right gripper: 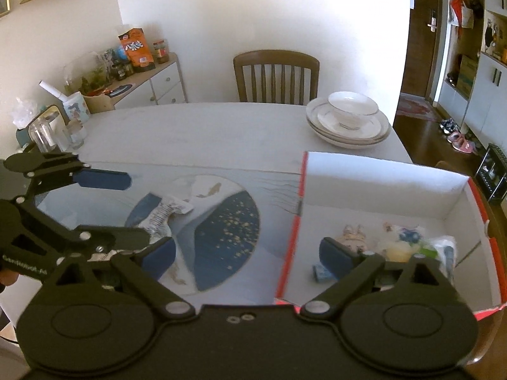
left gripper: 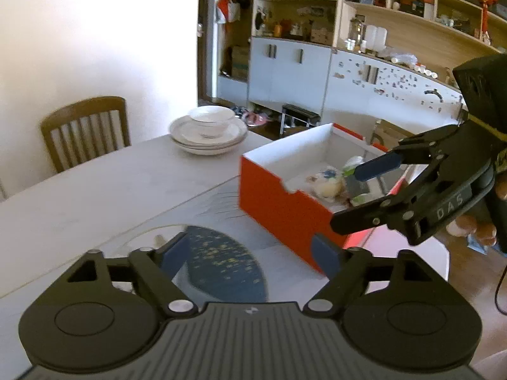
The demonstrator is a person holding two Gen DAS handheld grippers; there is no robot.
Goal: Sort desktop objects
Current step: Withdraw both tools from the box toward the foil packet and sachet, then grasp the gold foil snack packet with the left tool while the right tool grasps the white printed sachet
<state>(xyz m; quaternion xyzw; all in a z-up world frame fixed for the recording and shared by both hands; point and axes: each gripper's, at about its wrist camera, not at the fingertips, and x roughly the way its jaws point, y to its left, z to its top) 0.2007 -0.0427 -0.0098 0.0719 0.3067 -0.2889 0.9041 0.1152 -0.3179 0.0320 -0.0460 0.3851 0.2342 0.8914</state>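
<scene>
Fingers spread wide and empty: the left gripper [left gripper: 250,253] hangs above the round blue-and-white mat [right gripper: 221,221], its two blue pads clear of everything, while the right gripper [right gripper: 247,256] stands equally wide, one pad over the mat and the other over the open red box [right gripper: 286,247]. Neither has hold of anything.

Nearest the left gripper, a crumpled white wrapper [right gripper: 164,212] lies on the mat just beside its lower finger, the one desktop item seen outside the box, and by that placing probably the next to be sorted. The wrapper is flat and creased, so a pinch from above at its bunched middle looks the likeliest hold.

Beside the mat, the red box sits at the bench's right side, its near wall touching the mat's border. Inside lie the things already gathered: a small rabbit-eared plush [right gripper: 351,237], a pale round soft item and some packets pressed towards the right wall; what they are exactly is hard to tell through the blur. The box's upright near wall is the edge any carry from the mat must clear.

Farther on, the pale bench [right gripper: 196,126] lies open across its middle, leaving room to swing. At its far right corner a bowl on stacked plates [right gripper: 348,120] stands well apart from the box, and a wooden chair [right gripper: 275,76] stands behind.
</scene>
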